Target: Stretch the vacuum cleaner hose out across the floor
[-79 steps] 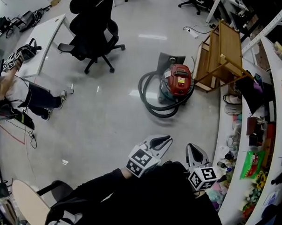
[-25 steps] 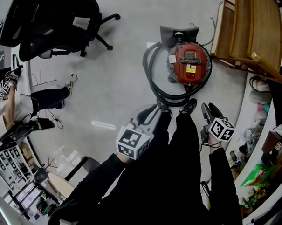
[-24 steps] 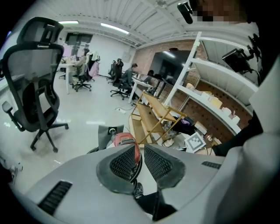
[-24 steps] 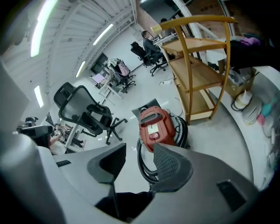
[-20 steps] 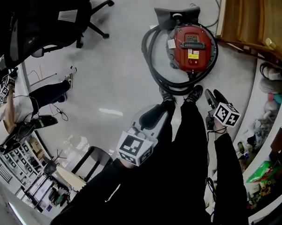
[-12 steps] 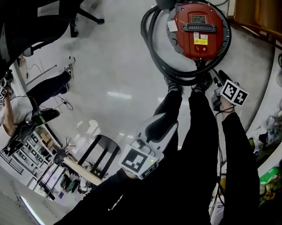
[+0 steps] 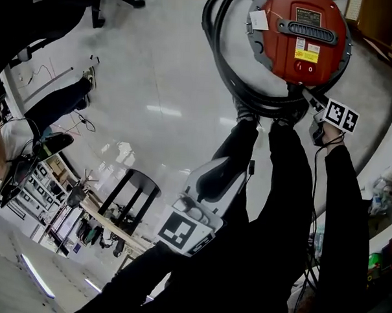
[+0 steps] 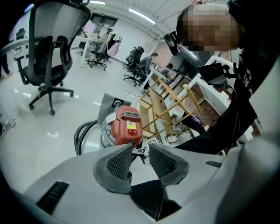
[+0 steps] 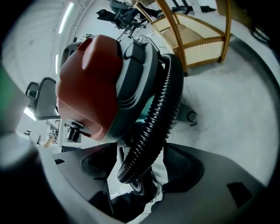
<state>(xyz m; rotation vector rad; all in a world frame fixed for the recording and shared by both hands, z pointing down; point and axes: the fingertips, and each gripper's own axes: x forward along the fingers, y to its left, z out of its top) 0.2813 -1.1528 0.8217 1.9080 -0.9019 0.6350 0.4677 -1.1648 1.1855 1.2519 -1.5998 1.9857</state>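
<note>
The red vacuum cleaner stands on the floor with its black ribbed hose coiled around it. My right gripper is low at the cleaner's near side. In the right gripper view the hose runs between the jaws of the right gripper, which have just been opening and do not press on it. My left gripper hangs farther back by my legs. In its own view the left gripper has just been opening, nothing lies between its pads, and the cleaner sits ahead.
My own shoes stand against the hose coil. A black office chair is to the left, and a wooden rack lies tipped behind the cleaner. A stool and a seated person are at the left.
Both grippers have sunk toward the floor as I bent down. The right one has come in against the hose beside the cleaner. The cleaner now fills more of the head view.
</note>
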